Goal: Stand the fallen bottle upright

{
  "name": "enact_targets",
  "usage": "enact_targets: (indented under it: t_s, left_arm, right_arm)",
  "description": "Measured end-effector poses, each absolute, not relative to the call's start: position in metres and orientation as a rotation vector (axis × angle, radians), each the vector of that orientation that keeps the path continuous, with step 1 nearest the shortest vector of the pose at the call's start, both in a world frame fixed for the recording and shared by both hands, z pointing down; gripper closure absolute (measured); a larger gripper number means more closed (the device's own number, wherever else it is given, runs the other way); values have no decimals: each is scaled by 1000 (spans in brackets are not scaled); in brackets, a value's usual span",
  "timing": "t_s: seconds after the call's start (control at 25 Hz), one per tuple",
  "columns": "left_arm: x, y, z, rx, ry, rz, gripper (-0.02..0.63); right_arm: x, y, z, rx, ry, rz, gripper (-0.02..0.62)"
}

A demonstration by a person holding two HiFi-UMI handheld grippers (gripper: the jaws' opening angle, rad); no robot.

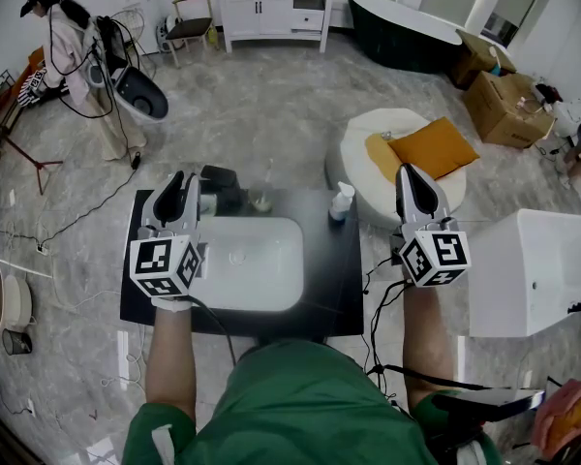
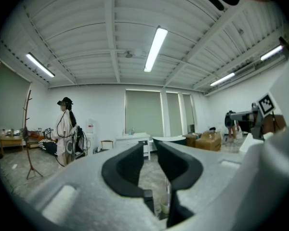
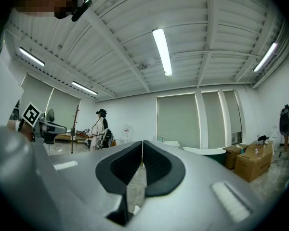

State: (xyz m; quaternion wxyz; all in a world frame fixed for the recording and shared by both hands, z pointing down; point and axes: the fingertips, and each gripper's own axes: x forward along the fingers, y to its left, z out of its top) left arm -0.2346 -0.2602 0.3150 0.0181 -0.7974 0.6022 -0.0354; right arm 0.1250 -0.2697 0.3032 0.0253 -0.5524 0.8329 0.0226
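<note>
Standing seemingly upright, bottle [image 1: 341,202] is logged at 2 o'clock of sink [image 1: 257,274]. Left gripper [image 1: 181,180]: jaws slightly parted, empty. Right gripper [image 1: 408,172]: jaws closed, empty. Both are held clear, presumably unneeded.

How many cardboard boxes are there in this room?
2. The larger cardboard box stands at the far right; the smaller box sits just beyond it, beside the dark bathtub. Others may lie out of view.

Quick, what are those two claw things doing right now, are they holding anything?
Left gripper: open, holding nothing.
Right gripper: closed, holding nothing.
</note>
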Motion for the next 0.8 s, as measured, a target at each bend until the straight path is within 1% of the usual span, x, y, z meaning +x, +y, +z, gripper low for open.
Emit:
enact_targets:
  t_s: [0.8]
  left_arm:
    - [-256, -276, 321, -2498, 1871, -110, 520]
  right_arm:
    - [106, -282, 309, -1726, 2577, 44, 589]
